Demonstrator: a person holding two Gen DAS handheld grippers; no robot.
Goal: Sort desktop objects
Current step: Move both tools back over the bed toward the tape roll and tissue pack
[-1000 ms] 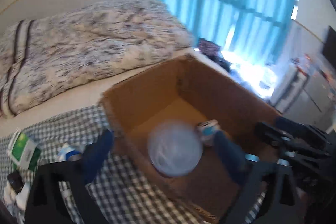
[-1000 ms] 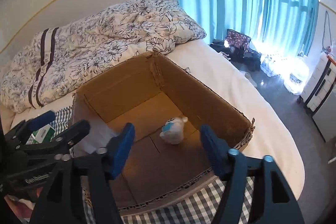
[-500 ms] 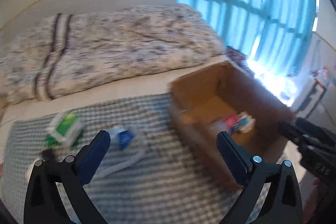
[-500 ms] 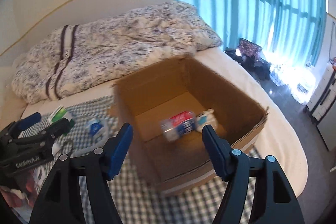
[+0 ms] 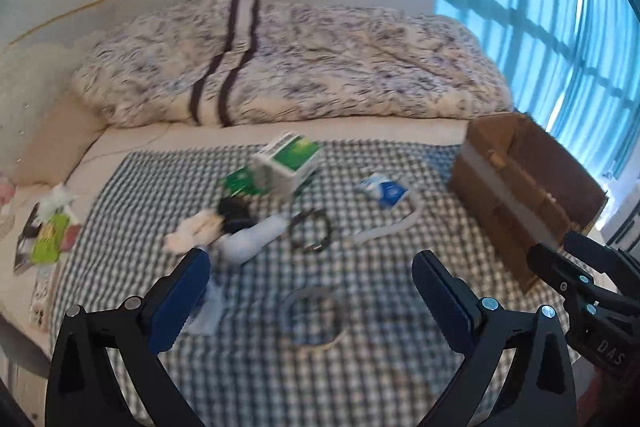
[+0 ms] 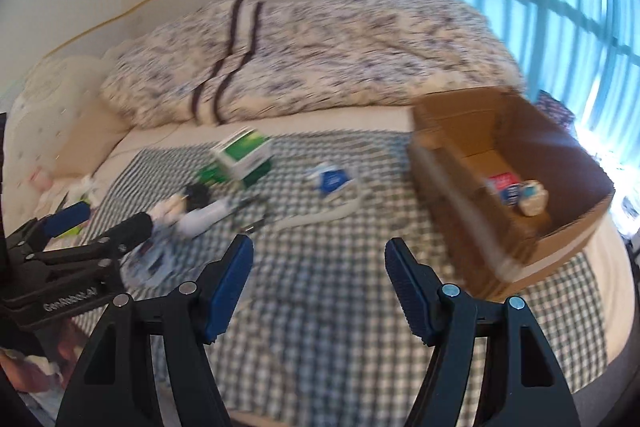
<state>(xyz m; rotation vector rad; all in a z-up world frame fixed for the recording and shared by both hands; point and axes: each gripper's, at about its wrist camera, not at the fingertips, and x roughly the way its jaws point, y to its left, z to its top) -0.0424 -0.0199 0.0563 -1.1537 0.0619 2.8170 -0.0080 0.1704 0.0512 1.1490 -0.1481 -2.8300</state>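
Note:
On a checked cloth [image 5: 360,367] lie a green-and-white carton [image 5: 288,163], a blue-and-white packet [image 5: 382,189], a black cable loop [image 5: 310,235], a pale bottle [image 5: 252,239] and a clear tape ring [image 5: 314,319]. My left gripper [image 5: 312,291] hovers open and empty above the tape ring. The cardboard box [image 6: 452,163] stands at the cloth's right end, holding a red-and-blue can [image 6: 504,187] and a small white item [image 6: 532,201]. My right gripper [image 6: 320,283] is open and empty over the cloth, left of the box. The carton [image 6: 240,151] and packet [image 6: 330,181] show here too.
A rolled floral duvet [image 5: 288,67] lies along the wall behind the cloth. Small packets and tissue [image 5: 48,227] clutter the bed's left edge. Blue curtains [image 5: 560,27] hang at the right. The bed's edge drops off beyond the box.
The can that was between my left fingers over the box now lies inside it. Both grippers have swung left, away from the box and over the checked cloth.

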